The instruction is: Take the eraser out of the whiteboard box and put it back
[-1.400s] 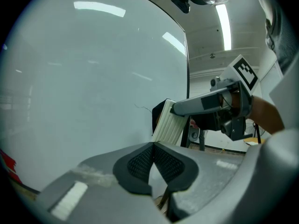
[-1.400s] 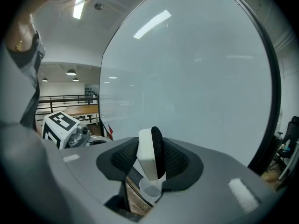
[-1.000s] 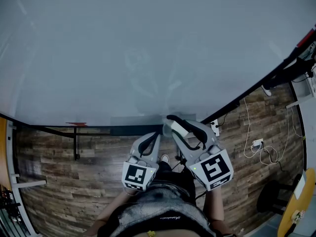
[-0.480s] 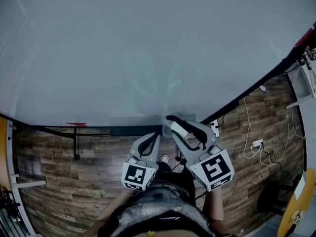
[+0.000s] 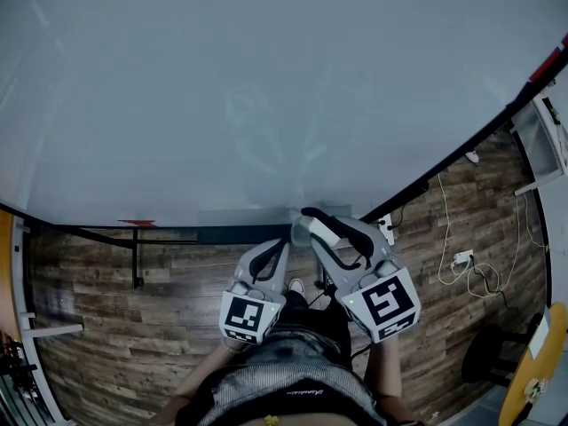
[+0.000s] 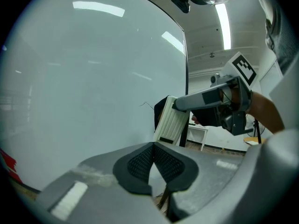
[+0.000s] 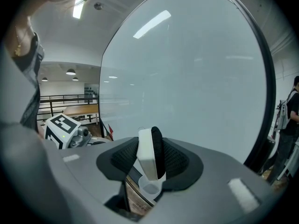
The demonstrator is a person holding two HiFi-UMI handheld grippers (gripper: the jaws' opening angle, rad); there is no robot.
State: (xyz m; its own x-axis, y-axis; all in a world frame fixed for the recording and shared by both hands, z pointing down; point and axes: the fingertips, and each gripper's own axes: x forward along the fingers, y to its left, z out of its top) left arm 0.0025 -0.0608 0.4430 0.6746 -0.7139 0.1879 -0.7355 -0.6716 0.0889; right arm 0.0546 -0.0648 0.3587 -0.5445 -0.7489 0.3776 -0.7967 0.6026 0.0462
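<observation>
My right gripper (image 5: 309, 220) is shut on the eraser (image 5: 318, 230), a white block with black felt, and holds it up against the bottom edge of the whiteboard (image 5: 266, 87). In the right gripper view the eraser (image 7: 145, 155) stands on end between the pads, just above a small clear box (image 7: 150, 188). My left gripper (image 5: 284, 242) sits beside it on the left, its jaws shut with nothing between them. From the left gripper view (image 6: 153, 146) the ribbed white back of the eraser (image 6: 172, 125) shows ahead, leaning on the board.
Below the board lies a wooden floor (image 5: 106, 327), with the black stand bar (image 5: 135, 257) at the left. Cables and a power strip (image 5: 461, 260) trail at the right. A person (image 7: 288, 125) stands past the board's right edge. A red mark (image 5: 138, 223) sits on the board's lower rim.
</observation>
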